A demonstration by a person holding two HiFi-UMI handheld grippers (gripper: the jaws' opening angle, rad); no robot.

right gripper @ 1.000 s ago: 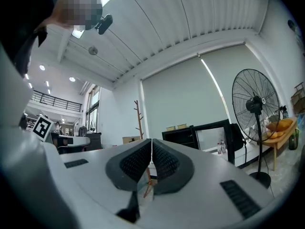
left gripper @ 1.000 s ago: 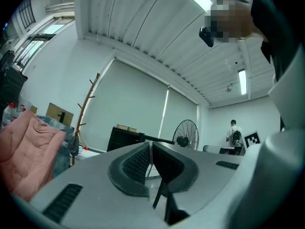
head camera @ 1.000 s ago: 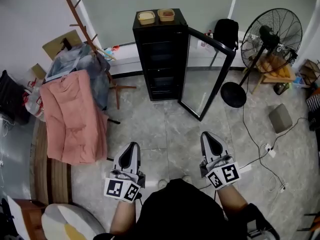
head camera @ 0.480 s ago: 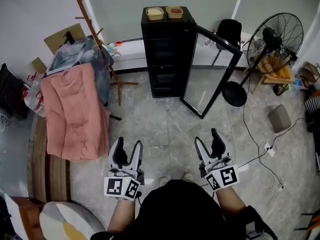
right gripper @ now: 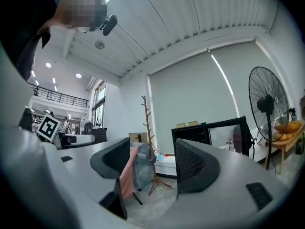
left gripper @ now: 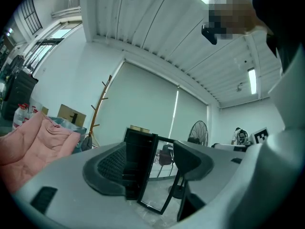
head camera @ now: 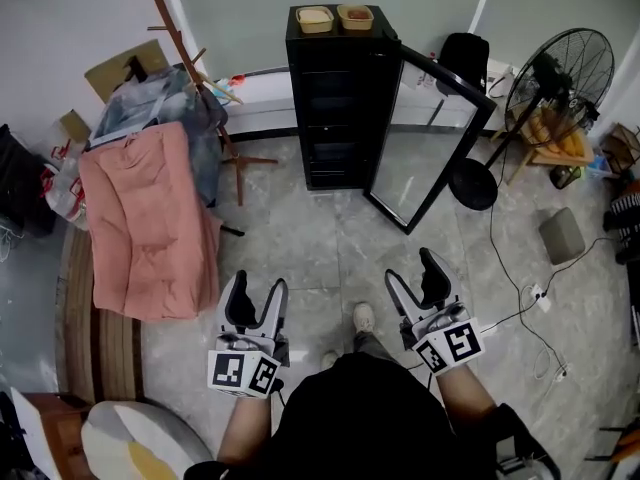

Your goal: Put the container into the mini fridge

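Observation:
The black mini fridge (head camera: pixel 335 98) stands against the far wall with its glass door (head camera: pixel 425 143) swung open to the right. Two small tan containers (head camera: pixel 315 18) (head camera: pixel 356 16) sit side by side on its top. Both grippers are held level over the floor, well short of the fridge. My left gripper (head camera: pixel 256 290) and right gripper (head camera: pixel 412 273) have just been opening, and nothing is between their jaws. In the left gripper view the fridge (left gripper: pixel 138 171) shows between the open jaws of the left gripper (left gripper: pixel 152 168). The right gripper view has the fridge (right gripper: pixel 190 132) behind the right jaw of the right gripper (right gripper: pixel 152 163).
A wooden coat rack draped with a pink garment (head camera: pixel 150 218) stands at the left. A standing fan (head camera: pixel 555 73), a black chair (head camera: pixel 465 58) and a small wooden stool (head camera: pixel 560 133) are at the right. A grey box (head camera: pixel 560 236) and a cable with a power strip (head camera: pixel 535 298) lie on the tiled floor.
Both grippers went from shut to open. The fridge has drawn a little nearer in the head view, and a shoe now shows between the grippers.

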